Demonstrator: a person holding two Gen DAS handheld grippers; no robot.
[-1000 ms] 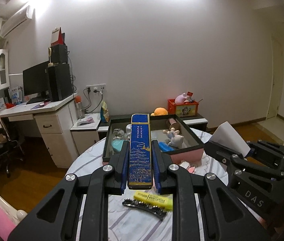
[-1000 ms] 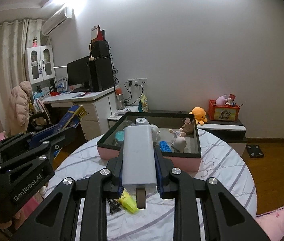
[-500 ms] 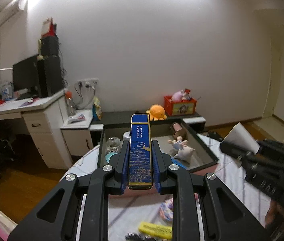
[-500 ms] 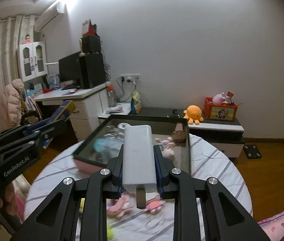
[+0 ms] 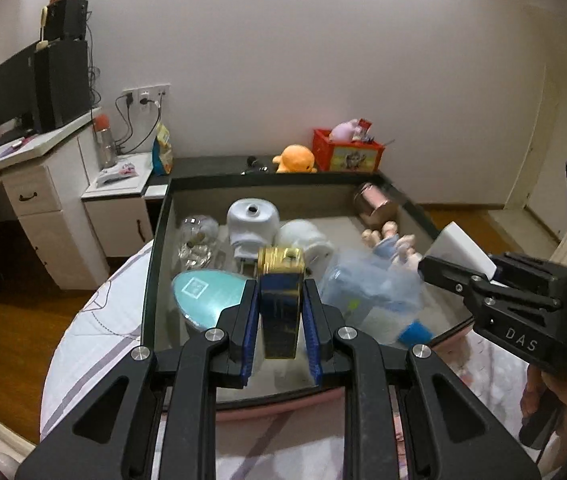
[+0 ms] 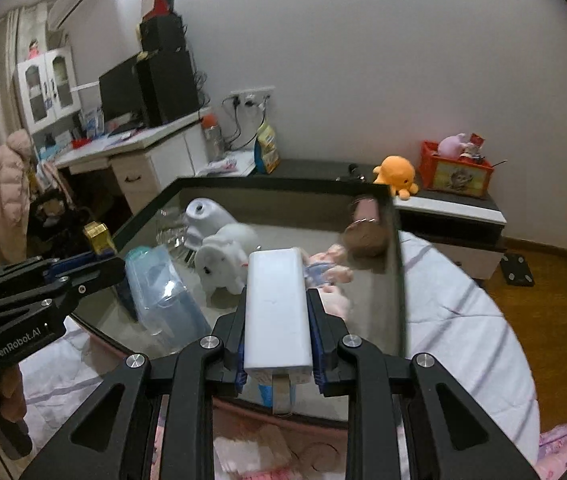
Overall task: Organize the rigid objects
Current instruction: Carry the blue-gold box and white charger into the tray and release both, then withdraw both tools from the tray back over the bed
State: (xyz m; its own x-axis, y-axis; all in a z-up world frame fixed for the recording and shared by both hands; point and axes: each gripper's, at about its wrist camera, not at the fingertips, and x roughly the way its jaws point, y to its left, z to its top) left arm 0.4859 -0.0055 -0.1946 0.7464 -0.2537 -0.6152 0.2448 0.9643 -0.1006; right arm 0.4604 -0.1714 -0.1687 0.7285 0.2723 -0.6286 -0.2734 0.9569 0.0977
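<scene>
Grippers both tip forward and downward over the near rim of the storage box (image 5: pixel 162 236), which sits on a round table with a striped cloth (image 5: pixel 83 332).

We hold the left gripper (image 5: pixel 281 312) level over the box's near-left part, its blue-padded fingers (image 5: pixel 248 320) set on either side of a long blue-and-gold box (image 5: pixel 280 316). That box points away from us with its gold end foremost, above the box's interior. A sliver of room shows between each pad and its sides, so we cannot tell whether the grip is firm or already loosened.

We hold the right gripper (image 6: pixel 276 320) over the near-right part, clamped on a white power bank (image 6: pixel 276 308) whose far end reaches over the rim. From the left view this gripper comes in from the right edge, tilted, with the person's hand (image 5: pixel 539 396) under it.

Inside the box, a teal oval case (image 5: pixel 207 294) lies near the near-left corner, and a clear blue-tinted plastic case (image 6: pixel 163 292) lies in the near middle, just beside the left gripper's load. A white elephant figure (image 6: pixel 223 260) and a white device (image 5: pixel 252 222) sit mid-box, a glass piece (image 5: pixel 197 236) by the left wall, a small doll (image 5: pixel 391 242) toward the right wall, and a pink cylinder (image 5: pixel 375 204) in the far-right corner. Bare floor shows along the far wall and by the right wall, ahead of the power bank.
</scene>
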